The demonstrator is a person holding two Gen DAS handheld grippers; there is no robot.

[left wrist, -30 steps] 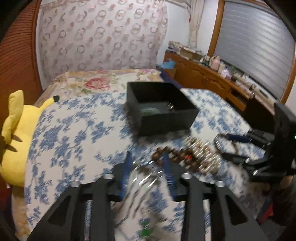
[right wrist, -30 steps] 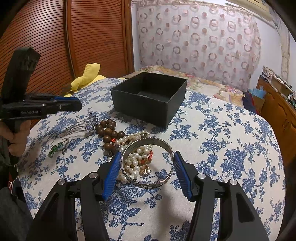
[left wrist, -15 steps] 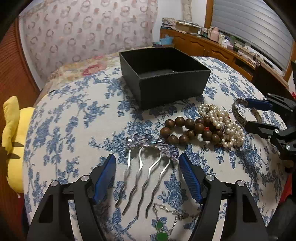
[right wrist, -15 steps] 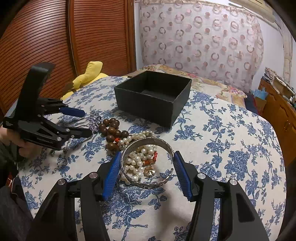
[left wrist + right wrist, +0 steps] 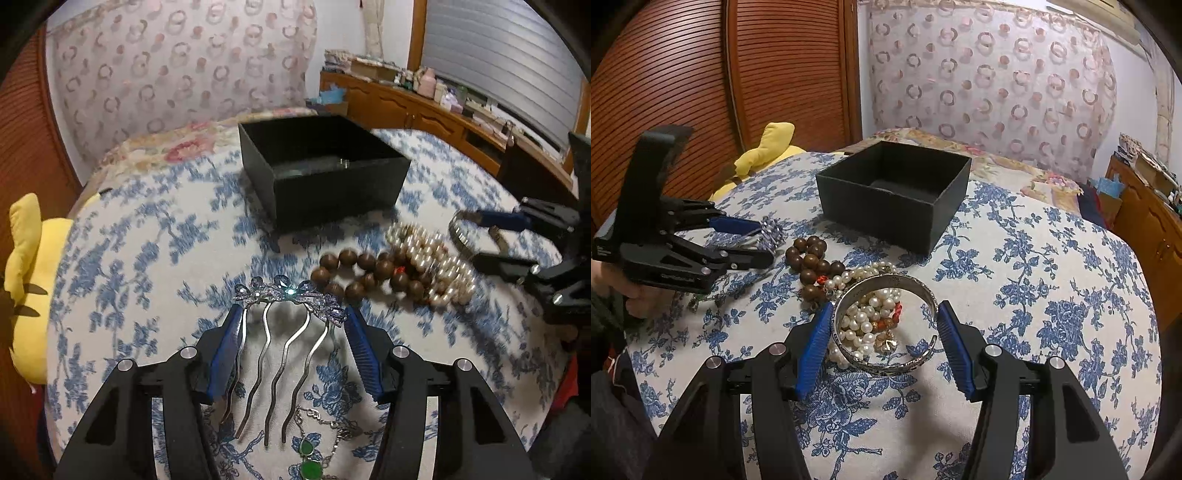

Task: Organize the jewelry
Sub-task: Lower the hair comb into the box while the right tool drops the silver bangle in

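Observation:
A silver hair comb (image 5: pixel 280 354) with a blue jewelled top lies on the flowered cloth between the jaws of my left gripper (image 5: pixel 293 325). Those jaws are closing, and the pads stand right beside its outer tines without squeezing them. My right gripper (image 5: pixel 884 317) is shut on a silver bangle (image 5: pixel 886 365) that rests over a heap of pearls (image 5: pixel 864 317). A brown wooden bead bracelet (image 5: pixel 369 273) lies between the comb and the pearls. The open black box (image 5: pixel 879 218) stands behind them. A green-stone necklace (image 5: pixel 306 454) lies under the left gripper.
The jewellery lies on a round table with a blue-flowered cloth (image 5: pixel 1052 295). A yellow plush toy (image 5: pixel 29 266) sits off the table's left edge. A bed and a patterned curtain stand behind, and a wooden cabinet (image 5: pixel 424 114) lines the right wall.
The left gripper has dropped towards the table, opened wide over the comb and narrowed again around it. The right gripper and the bangle have stayed where they were.

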